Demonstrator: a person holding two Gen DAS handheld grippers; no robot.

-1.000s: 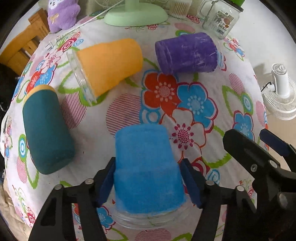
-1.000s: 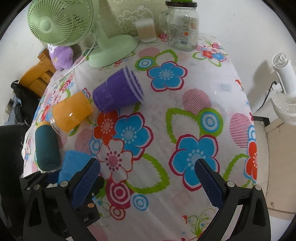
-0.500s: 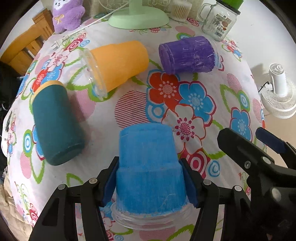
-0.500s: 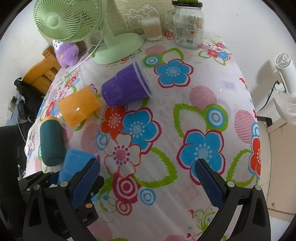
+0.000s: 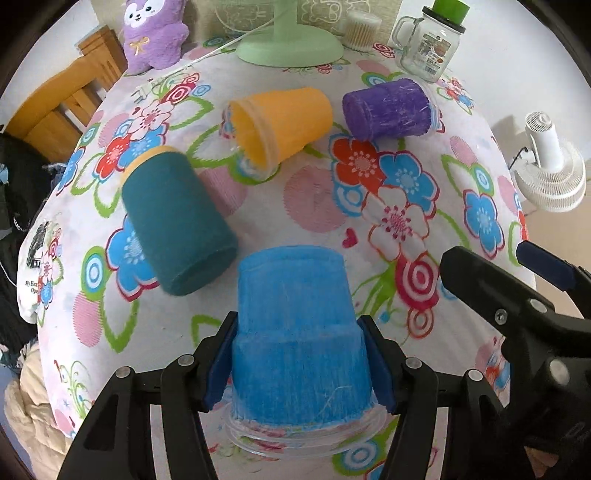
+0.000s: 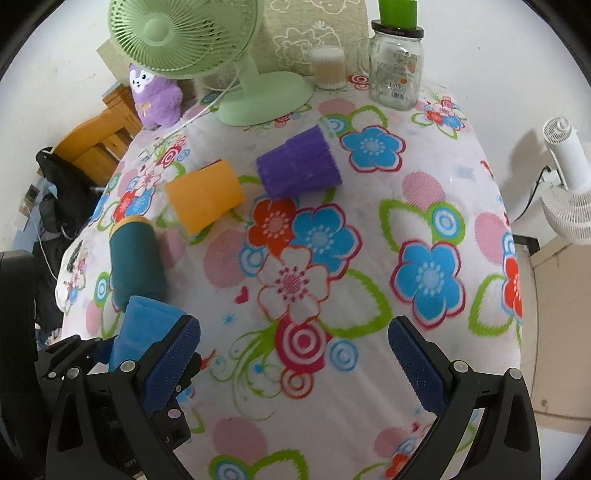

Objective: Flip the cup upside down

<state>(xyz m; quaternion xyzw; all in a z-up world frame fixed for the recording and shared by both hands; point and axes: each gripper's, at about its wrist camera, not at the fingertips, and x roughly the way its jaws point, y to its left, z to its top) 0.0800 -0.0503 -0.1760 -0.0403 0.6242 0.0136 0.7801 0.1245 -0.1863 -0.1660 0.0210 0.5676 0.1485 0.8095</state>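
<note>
Left wrist view shows the left gripper (image 5: 298, 363) with its blue-padded jaws clamped on both sides of a blue cup (image 5: 299, 332), a tapered tumbler with a fuzzy, brushed-looking blue sleeve and a clear plastic rim. The cup's closed base points away from the camera and the clear rim sits nearest the lens; whether it is touching the table (image 5: 314, 206) cannot be told. The table wears a soft cloth printed with big flowers and rings.

Three more cups lie on their sides further off: a teal cup (image 5: 177, 225) with an orange rim just to the left, an orange cup (image 5: 284, 122) with its mouth facing the camera, and a purple cup (image 5: 388, 109) with a scratchy fuzzy surface, each apart from the blue one.

Beyond them stand a green fan (image 6: 207, 55) on a round base, a purple plush toy (image 5: 155, 33), a glass jar (image 5: 428, 44) with a green lid and a handle, and a small round box of cotton swabs (image 6: 328, 68).

Right wrist view shows the right gripper (image 6: 295, 350) with its jaws spread wide over bare cloth, holding nothing, just right of the blue cup.
</note>
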